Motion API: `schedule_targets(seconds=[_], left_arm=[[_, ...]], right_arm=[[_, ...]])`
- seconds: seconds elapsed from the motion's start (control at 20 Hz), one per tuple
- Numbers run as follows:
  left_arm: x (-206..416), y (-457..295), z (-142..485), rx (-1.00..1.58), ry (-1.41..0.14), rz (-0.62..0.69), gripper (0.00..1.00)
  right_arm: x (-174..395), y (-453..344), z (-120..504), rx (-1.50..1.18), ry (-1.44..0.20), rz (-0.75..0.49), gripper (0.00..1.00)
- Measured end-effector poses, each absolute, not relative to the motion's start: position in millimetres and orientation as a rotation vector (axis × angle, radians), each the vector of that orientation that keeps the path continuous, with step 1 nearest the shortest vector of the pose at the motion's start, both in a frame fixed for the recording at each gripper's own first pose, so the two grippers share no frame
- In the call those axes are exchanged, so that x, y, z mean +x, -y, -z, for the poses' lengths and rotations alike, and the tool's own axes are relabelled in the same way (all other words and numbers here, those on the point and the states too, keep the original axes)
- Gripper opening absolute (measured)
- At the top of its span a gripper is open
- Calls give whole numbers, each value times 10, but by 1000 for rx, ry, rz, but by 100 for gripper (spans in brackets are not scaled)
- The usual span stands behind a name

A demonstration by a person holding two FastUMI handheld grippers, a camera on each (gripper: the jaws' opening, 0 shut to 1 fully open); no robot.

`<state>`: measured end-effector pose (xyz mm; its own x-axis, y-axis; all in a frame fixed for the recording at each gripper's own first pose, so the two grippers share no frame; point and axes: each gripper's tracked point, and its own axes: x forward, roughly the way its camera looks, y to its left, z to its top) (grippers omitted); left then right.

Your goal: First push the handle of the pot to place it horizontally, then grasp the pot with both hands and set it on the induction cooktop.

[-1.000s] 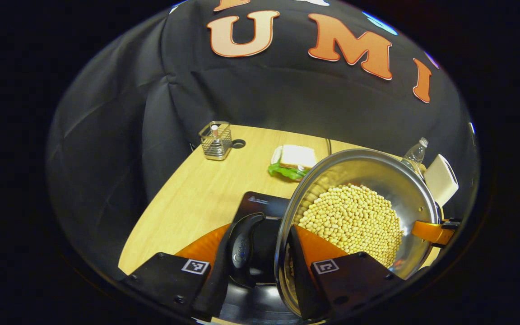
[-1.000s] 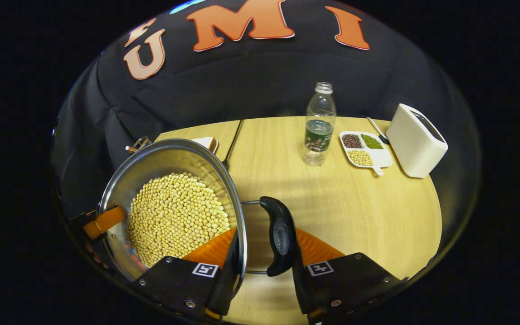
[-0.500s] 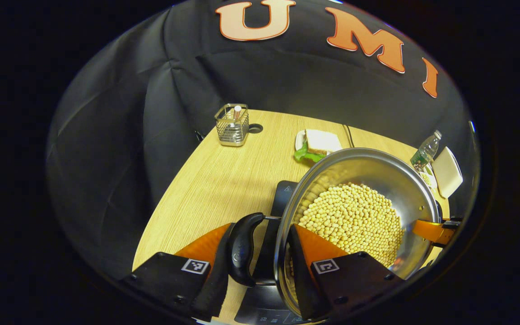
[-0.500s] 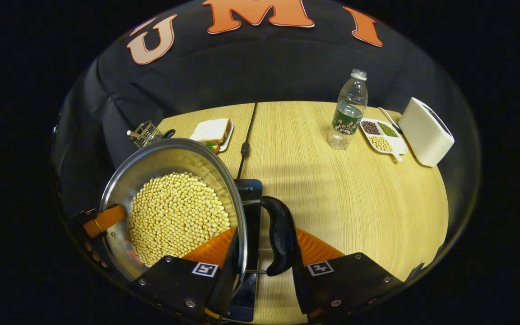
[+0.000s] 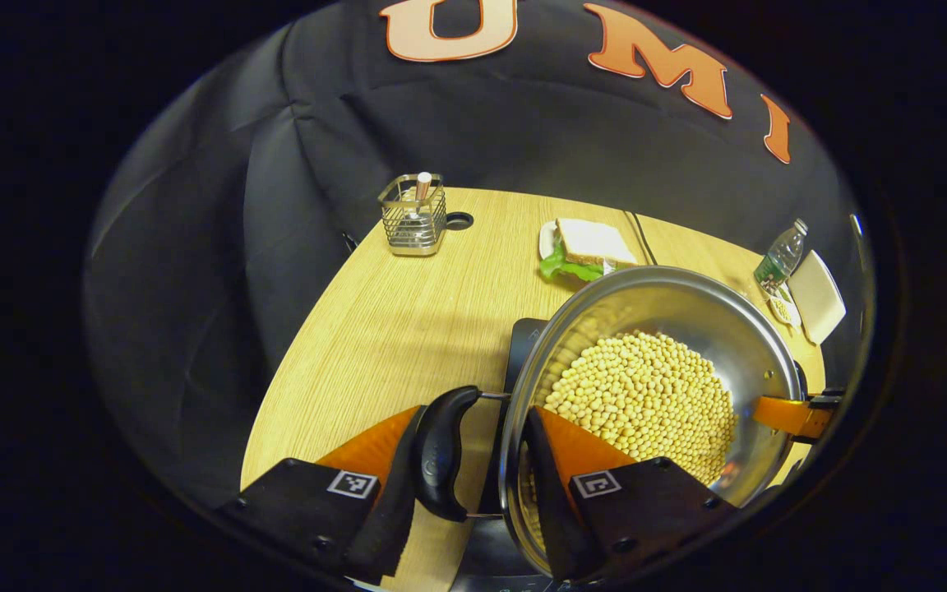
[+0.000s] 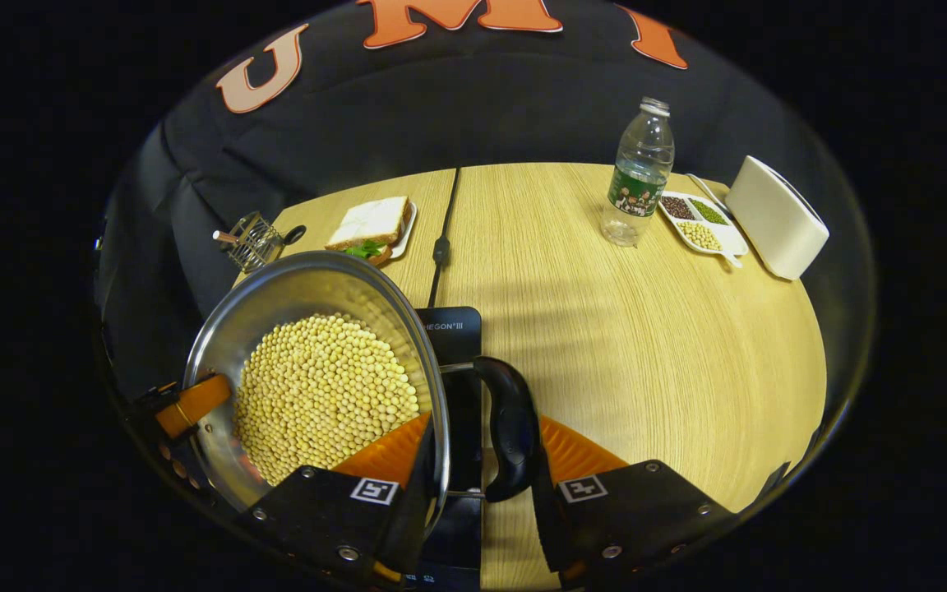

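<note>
The flat black induction cooktop [image 5: 523,345] is mostly hidden under the shiny round steel pot [image 5: 671,296] full of yellow beans. The left gripper [image 5: 469,485] has its fingers closed on the pot's black side handle [image 5: 441,452] and rim. The right gripper [image 6: 480,485] pinches the other black handle [image 6: 513,427] and rim between its fingers. The pot is held above the pale wooden surface [image 6: 646,345].

Far across the wooden table [image 6: 646,345]: wire basket [image 6: 252,242] upper left, sandwich plate [image 6: 375,226], water bottle [image 6: 638,173], divided bean dish [image 6: 699,226], white toaster [image 6: 773,218] upper right.
</note>
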<state>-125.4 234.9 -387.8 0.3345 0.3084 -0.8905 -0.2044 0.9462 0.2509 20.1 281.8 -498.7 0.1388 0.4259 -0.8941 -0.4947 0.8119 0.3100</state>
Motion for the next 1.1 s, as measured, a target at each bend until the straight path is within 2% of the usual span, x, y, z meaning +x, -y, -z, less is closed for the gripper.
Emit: schedule_targets(seconds=[0.05,0.2,0.3,0.35,0.4,0.45,0.6,0.65,0.7,0.85,1.1], left_arm=[[-1262,-2360,3897,116,-1181,-328,73],[-1345,-2326,3885,127,-1169,-325,80],[-1378,-2273,3794,87,-1142,-322,82],[-1373,-2278,3721,85,-1120,-323,83],[-1348,-2297,3629,96,-1092,-325,94],[-1312,-2299,3524,113,-1063,-327,97],[-1068,-2227,3012,159,-931,-329,98],[-965,-2193,2791,172,-870,-334,94],[-858,-2127,2557,178,-810,-337,98],[-545,-1790,1840,143,-650,-320,93],[-18,-1095,843,122,-392,-280,95]], right_arm=[[206,-2820,4989,-63,-1265,-677,57],[325,-2814,4830,-36,-1184,-705,64],[629,-2681,4574,0,-1119,-723,69],[746,-2579,4437,22,-1080,-721,76],[875,-2459,4317,45,-1039,-713,78],[1017,-2315,4191,63,-1002,-701,81],[1461,-1759,3804,74,-869,-663,87],[1617,-1563,3668,63,-819,-652,89],[1749,-1374,3559,51,-771,-641,90],[2218,-699,3047,12,-618,-608,90],[2676,269,2188,-47,-407,-569,94]])
